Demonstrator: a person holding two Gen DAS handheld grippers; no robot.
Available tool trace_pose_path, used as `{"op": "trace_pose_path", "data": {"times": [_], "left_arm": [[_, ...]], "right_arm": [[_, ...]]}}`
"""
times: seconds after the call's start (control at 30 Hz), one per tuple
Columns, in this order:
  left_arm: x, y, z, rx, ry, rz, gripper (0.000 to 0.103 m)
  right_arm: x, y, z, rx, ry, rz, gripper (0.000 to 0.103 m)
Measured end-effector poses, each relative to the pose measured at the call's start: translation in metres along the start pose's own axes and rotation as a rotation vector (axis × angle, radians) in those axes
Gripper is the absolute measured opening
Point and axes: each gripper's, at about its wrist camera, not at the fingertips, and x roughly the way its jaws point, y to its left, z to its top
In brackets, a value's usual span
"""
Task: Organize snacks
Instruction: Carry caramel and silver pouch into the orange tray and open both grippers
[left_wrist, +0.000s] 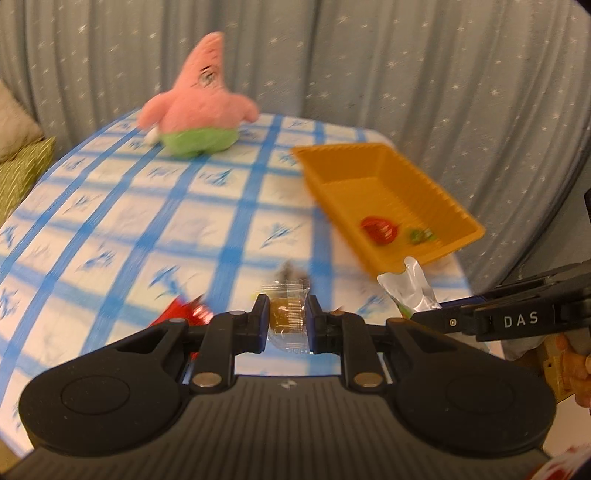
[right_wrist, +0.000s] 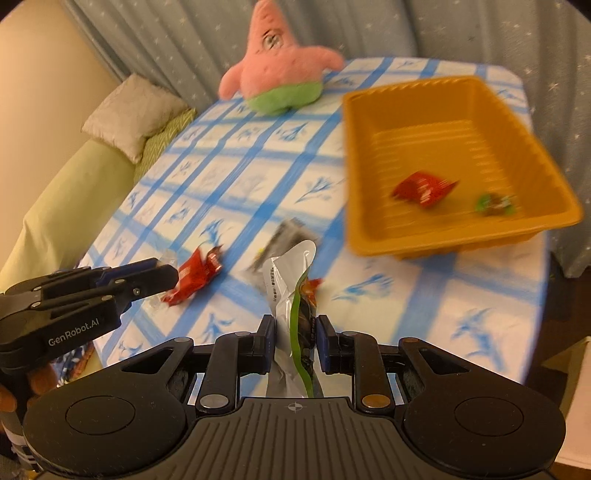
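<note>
Partly done. Orange tray (right_wrist: 461, 236) near table's (right_wrist: 236, 177) far right corner holds 2 snacks: red packet (right_wrist: 421, 190), small green one (right_wrist: 495, 203). Right gripper (right_wrist: 295, 338) fingers clamp a silver pouch (right_wrist: 286, 280); left gripper (left_wrist: 286, 319) fingers pinch a clear-wrapped brown sweet (left_wrist: 284, 314). Red wrapper (right_wrist: 195, 275) and dark packet (right_wrist: 284, 236) still lie loose by near edge.

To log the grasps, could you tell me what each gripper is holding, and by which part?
The left gripper pinches a clear-wrapped brown snack across its middle. The right gripper clamps a silver and green packet near its lower end.
</note>
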Motion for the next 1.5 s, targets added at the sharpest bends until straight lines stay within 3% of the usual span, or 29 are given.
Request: {"op": "trace_pose_path", "data": {"times": [0.27, 0.5, 1.0, 1.5], "left_arm": [[0.028, -0.056, 0.041, 0.025, -0.031, -0.039, 0.018], [0.057, -0.088, 0.074, 0.030, -0.043, -0.041, 0.018], [0.141, -0.100, 0.125, 0.012, -0.005, 0.027, 0.018], [0.202, -0.105, 0.139, 0.021, 0.056, 0.079, 0.018]], "right_arm": [[-0.040, -0.052, 0.034, 0.006, -0.075, -0.032, 0.024], [-0.047, -0.089, 0.069, 0.005, -0.115, -0.038, 0.024], [0.000, -0.142, 0.141, -0.031, -0.098, -0.054, 0.024], [0.052, -0.170, 0.169, -0.058, -0.028, -0.068, 0.024]]}}
